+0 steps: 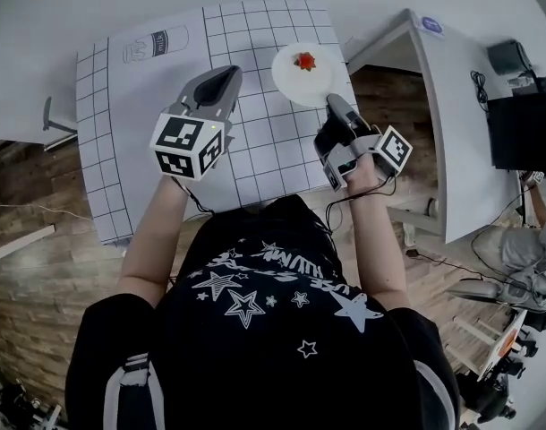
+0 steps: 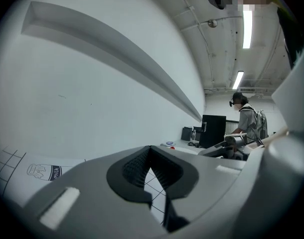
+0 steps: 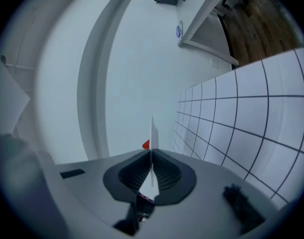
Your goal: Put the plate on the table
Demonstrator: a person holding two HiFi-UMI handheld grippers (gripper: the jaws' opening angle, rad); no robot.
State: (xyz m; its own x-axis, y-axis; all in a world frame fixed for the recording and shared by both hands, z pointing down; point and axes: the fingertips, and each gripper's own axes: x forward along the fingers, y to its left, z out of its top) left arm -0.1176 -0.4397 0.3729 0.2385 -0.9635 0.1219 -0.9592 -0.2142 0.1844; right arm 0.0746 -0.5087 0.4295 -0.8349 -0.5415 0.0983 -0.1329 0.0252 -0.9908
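Note:
A white plate [image 1: 294, 81] with a small red piece of food [image 1: 304, 60] on it is over the far right part of the gridded table mat [image 1: 255, 150]. My right gripper [image 1: 332, 102] is shut on the plate's near rim. In the right gripper view the plate [image 3: 153, 133] shows edge-on between the jaws, with the red food [image 3: 146, 144] just left of it. Whether the plate touches the mat I cannot tell. My left gripper [image 1: 226, 77] hovers over the mat to the plate's left, and its fingertips [image 2: 150, 149] meet with nothing between them.
A milk carton drawing [image 1: 157, 43] is printed at the mat's far left. A second white desk [image 1: 452, 106] with a black monitor [image 1: 524, 128] stands to the right across a wooden-floor gap. A person [image 2: 249, 123] stands far off by that desk.

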